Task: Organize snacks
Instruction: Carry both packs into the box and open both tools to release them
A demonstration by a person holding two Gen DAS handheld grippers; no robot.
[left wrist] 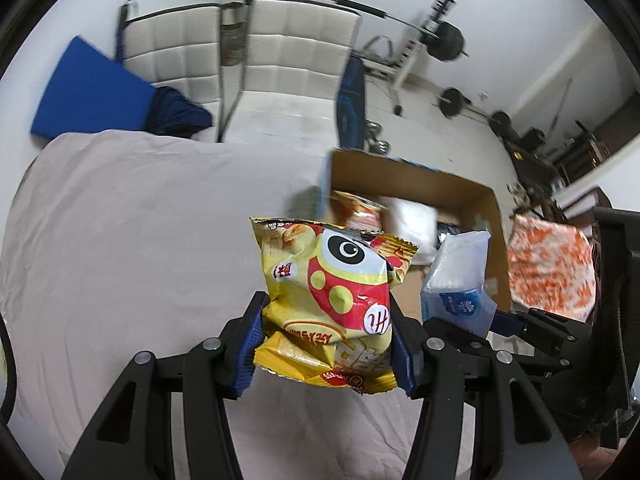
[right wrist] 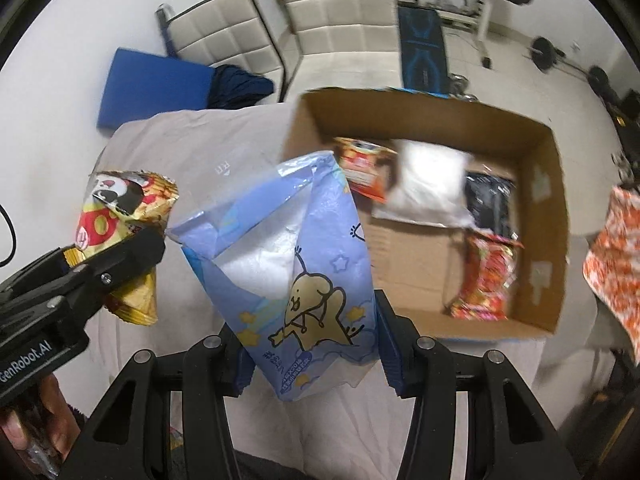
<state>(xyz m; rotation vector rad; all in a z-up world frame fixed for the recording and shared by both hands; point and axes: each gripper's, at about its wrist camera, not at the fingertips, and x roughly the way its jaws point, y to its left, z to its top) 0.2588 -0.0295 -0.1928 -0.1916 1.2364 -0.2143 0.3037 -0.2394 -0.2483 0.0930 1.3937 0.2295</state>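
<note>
My left gripper (left wrist: 326, 340) is shut on a yellow and red snack bag (left wrist: 332, 292) with a big cartoon eye, held above the cloth-covered table (left wrist: 140, 220). The right wrist view shows that same yellow bag (right wrist: 120, 232) at the left. My right gripper (right wrist: 314, 344) is shut on a blue and white bag (right wrist: 296, 264) with a yellow cartoon figure. An open cardboard box (right wrist: 544, 240) stands ahead on the right and holds an orange-red packet (right wrist: 486, 276), a white packet (right wrist: 430, 180), a dark packet (right wrist: 490, 200) and a red-orange packet (right wrist: 362, 164).
Two white padded chairs (right wrist: 336, 8) stand behind the table, with a blue mat (right wrist: 152, 88) and dark cloth (right wrist: 240, 84) on the floor. Weights and a bench (left wrist: 440, 48) fill the far right. An orange-and-white patterned cloth (right wrist: 616, 272) hangs at the right edge.
</note>
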